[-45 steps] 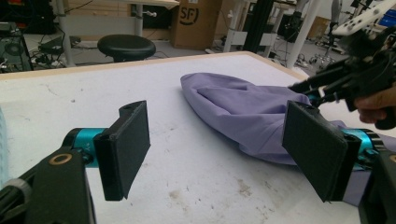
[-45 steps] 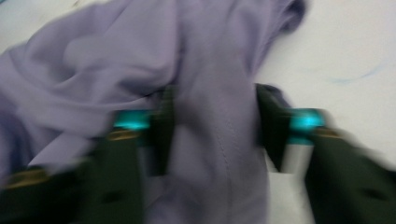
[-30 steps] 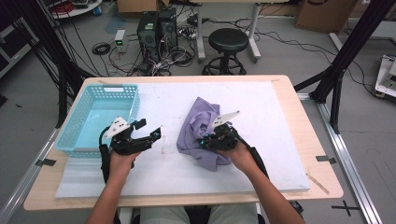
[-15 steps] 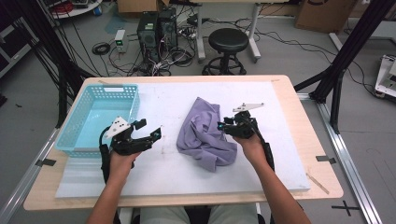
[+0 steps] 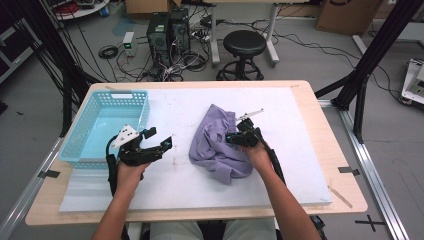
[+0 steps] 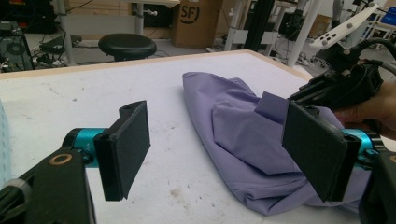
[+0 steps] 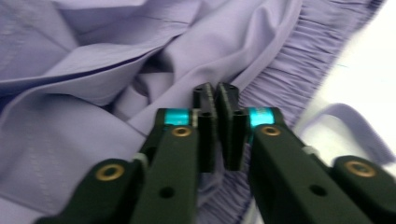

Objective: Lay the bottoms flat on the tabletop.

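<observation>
Worktop point(image 5: 300, 165): a wooden top covered by a white mat, carrying all the items below. Lilac garment point(image 5: 215, 145): a crumpled piece of clothing with a gathered elastic band, lying near the middle of the mat, just left of the person's right hand; in the left gripper view point(image 6: 233, 140) it spreads across the mat beyond the right-hand pad, and in the right gripper view point(image 7: 93, 70) its folds and the ruched band lie directly under the jaws. Light blue basket point(image 5: 107, 125): a perforated plastic basket at the left of the worktop, well apart from the garment. Left tongs point(image 5: 160, 142): held above the mat just beside the basket's near right corner, jaws spread wide with nothing between the pads point(image 6: 128, 144), pointing toward the garment. Right tongs point(image 5: 234, 139): set at the garment's right edge, their jaws having just been closing; in the right gripper view point(image 7: 217, 100) the two pads stand pressed together over the gathered band, and whether a fold of cloth is caught between them cannot be told.
</observation>
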Tool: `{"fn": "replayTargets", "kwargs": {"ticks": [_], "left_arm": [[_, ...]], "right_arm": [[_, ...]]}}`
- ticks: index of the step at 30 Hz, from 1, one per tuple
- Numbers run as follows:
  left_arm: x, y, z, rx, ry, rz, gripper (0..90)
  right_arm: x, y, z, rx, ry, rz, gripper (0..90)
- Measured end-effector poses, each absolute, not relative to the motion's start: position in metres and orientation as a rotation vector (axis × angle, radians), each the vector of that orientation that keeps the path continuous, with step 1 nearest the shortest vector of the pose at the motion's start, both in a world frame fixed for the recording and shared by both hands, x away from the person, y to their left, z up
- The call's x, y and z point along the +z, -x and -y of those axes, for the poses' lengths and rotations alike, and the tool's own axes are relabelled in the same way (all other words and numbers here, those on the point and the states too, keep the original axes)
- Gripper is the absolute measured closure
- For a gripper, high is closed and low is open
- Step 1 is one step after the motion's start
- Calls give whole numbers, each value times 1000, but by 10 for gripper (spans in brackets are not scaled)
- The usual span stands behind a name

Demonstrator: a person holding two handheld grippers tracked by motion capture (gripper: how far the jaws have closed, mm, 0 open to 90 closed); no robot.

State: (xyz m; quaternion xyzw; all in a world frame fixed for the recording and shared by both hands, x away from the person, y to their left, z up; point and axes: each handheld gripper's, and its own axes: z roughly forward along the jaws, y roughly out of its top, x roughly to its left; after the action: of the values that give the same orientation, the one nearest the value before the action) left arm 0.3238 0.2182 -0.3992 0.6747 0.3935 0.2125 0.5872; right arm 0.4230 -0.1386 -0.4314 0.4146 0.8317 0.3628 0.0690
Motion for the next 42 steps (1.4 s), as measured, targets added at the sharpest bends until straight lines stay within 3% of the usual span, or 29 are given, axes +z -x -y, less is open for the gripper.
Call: {"fn": "replayTargets", "kwargs": {"ticks": [17,18,19,20,23,31,36,39,40,41,42], "left_arm": [[-397,-324,-224,513,-1547,-936,236],[-398,-324,-224,511,-1547,-939,236],[-398,-324,-224,511,-1547,-939,236],[-398,-324,-224,512,-1548,-940,236],[-398,-323,-223,508,-1557,-938,236],[-399,-324,-220,506,-1575,-931,238],[-400,-325,-219,499,-1582,-933,238],[-401,-325,-218,498,-1586,-930,238],[-401,-325,-218,496,-1590,-927,239],[-401,-325,-218,496,-1590,-927,239],[-401,-325,-217,495,-1592,-927,239]], "right_arm": [[-421,-391,74,1333,-820,-2787,885],[-419,-386,70,1362,-765,-2817,799],[-419,-386,70,1362,-765,-2817,799],[-414,-385,75,1406,-784,-2790,708],[-402,-389,96,1452,-869,-2655,641],[-409,-409,152,1041,-1173,-2440,603],[-433,-409,158,991,-1275,-2490,466],[-438,-407,155,967,-1266,-2507,501],[-436,-404,154,958,-1209,-2521,695],[-436,-404,154,958,-1209,-2521,695],[-434,-404,156,981,-1185,-2539,841]]}}
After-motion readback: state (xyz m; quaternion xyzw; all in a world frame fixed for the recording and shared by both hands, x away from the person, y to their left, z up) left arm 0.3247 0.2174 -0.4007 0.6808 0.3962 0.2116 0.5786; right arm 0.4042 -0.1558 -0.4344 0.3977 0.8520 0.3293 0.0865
